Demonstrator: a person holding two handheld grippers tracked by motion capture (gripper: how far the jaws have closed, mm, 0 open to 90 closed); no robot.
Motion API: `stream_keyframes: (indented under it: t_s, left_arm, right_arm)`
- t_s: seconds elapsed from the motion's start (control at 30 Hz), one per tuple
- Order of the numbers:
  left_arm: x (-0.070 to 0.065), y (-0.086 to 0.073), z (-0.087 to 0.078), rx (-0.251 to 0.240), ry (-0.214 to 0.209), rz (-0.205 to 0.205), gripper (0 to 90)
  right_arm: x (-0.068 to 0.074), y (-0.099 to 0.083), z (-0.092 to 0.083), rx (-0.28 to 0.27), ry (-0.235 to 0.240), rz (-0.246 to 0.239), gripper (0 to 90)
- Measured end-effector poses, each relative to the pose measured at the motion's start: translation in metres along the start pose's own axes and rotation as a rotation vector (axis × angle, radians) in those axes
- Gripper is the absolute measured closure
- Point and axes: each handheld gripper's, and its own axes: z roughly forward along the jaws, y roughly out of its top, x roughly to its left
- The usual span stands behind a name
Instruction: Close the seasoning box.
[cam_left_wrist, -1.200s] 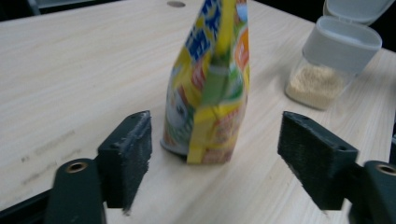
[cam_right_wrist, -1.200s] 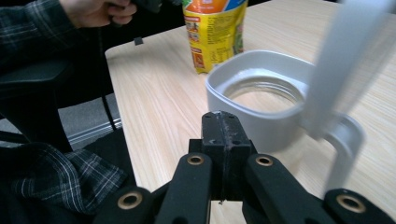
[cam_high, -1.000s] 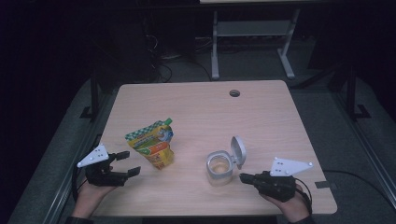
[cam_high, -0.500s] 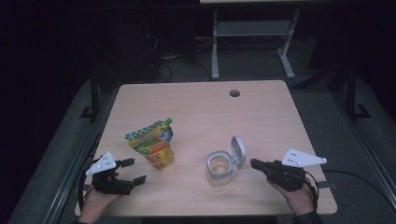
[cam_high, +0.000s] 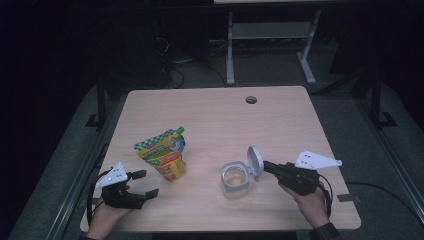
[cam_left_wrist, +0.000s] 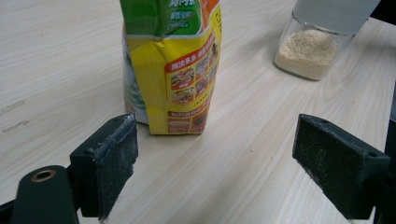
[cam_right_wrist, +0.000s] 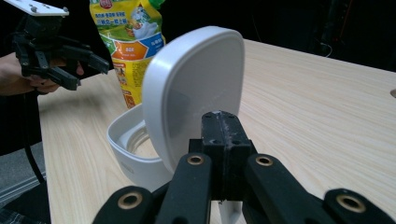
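L claw (cam_high: 146, 183) near desk (cam_high: 210, 115) front-left corner, jaws spread wide, nothing between; pouch (cam_high: 163, 156) stands upright just beyond it. R claw (cam_high: 266, 167) front-right, jaws pressed together, tip at raised white lid (cam_high: 254, 161) of clear jar (cam_high: 235, 178) w/ pale grains, mid-desk right of pouch

A light wooden table (cam_high: 215, 120) stands in a dark room — a pale metal rack (cam_high: 270, 40) behind it.
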Motion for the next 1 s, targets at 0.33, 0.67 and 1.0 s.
stream_keyframes:
  t_s: [0.33,0.67,1.0]
  left_arm:
    - [0.001,-0.001,-0.001,-0.005,0.003,-0.005,13.9]
    - [0.001,-0.001,-0.002,-0.008,0.003,-0.007,14.0]
    - [0.000,-0.001,-0.002,-0.005,0.002,-0.011,14.0]
  right_arm:
    - [0.005,0.010,0.012,-0.007,0.024,-0.023,90.0]
    - [0.015,0.012,0.027,0.013,0.067,-0.042,90.0]
    - [0.014,0.013,0.024,0.011,0.057,-0.044,90.0]
